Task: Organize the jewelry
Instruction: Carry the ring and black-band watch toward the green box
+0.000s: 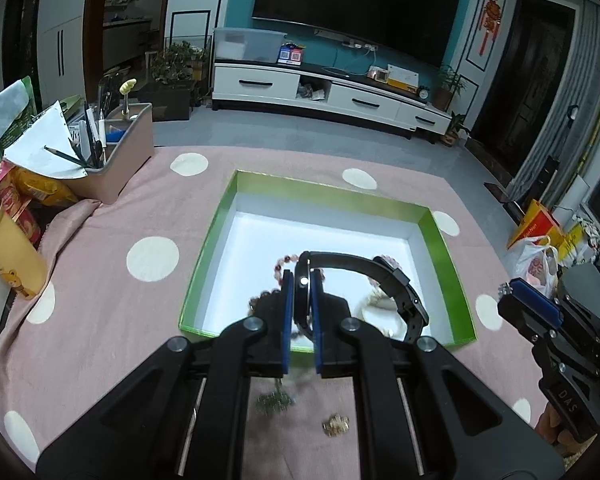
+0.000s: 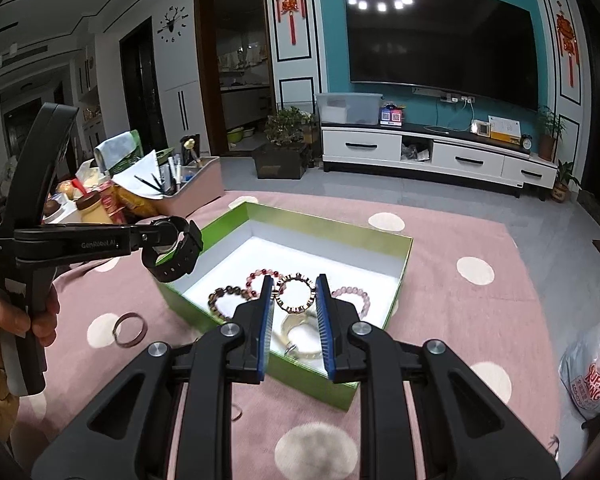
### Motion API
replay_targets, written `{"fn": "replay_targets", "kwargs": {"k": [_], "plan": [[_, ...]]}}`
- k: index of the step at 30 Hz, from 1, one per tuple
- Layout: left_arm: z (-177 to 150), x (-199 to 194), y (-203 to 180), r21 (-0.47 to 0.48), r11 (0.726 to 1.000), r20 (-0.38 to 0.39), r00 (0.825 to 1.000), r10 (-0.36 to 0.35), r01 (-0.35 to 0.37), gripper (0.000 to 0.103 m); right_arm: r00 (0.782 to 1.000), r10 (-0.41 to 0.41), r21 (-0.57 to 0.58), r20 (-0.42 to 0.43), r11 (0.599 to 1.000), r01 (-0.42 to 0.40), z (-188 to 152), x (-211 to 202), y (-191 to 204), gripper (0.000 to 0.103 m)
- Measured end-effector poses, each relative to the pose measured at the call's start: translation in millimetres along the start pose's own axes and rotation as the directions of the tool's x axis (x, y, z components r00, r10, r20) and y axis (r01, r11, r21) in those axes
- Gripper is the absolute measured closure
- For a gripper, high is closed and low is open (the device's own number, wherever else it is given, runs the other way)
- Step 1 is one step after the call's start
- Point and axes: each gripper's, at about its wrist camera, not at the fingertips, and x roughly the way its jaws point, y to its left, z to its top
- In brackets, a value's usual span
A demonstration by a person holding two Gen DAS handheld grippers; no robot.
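Between left gripper (image 1: 301, 280) fingers: black watch (image 1: 380, 280), clamped | right gripper (image 2: 296, 292) fingers: narrow gap, empty | beyond both: green box (image 2: 384, 320)

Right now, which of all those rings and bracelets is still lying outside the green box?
The plain brown bangle, lying flat on the pink dotted cloth left of the green box. The beaded bracelets lie inside the box, and the black watch hangs in the left gripper.

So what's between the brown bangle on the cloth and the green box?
Nothing: in the right wrist view only bare pink dotted cloth separates the bangle from the box wall.
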Motion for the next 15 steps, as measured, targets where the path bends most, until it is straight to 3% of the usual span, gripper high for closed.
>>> {"fn": "replay_targets", "kwargs": {"k": [15], "plan": [[37,80,16,-0.009,0.994,-0.076,0.991,0.108,-0.109,0.095,0.996,-0.001,0.066,-0.087,0.998,0.007,34,74,-13,0.082]]}}
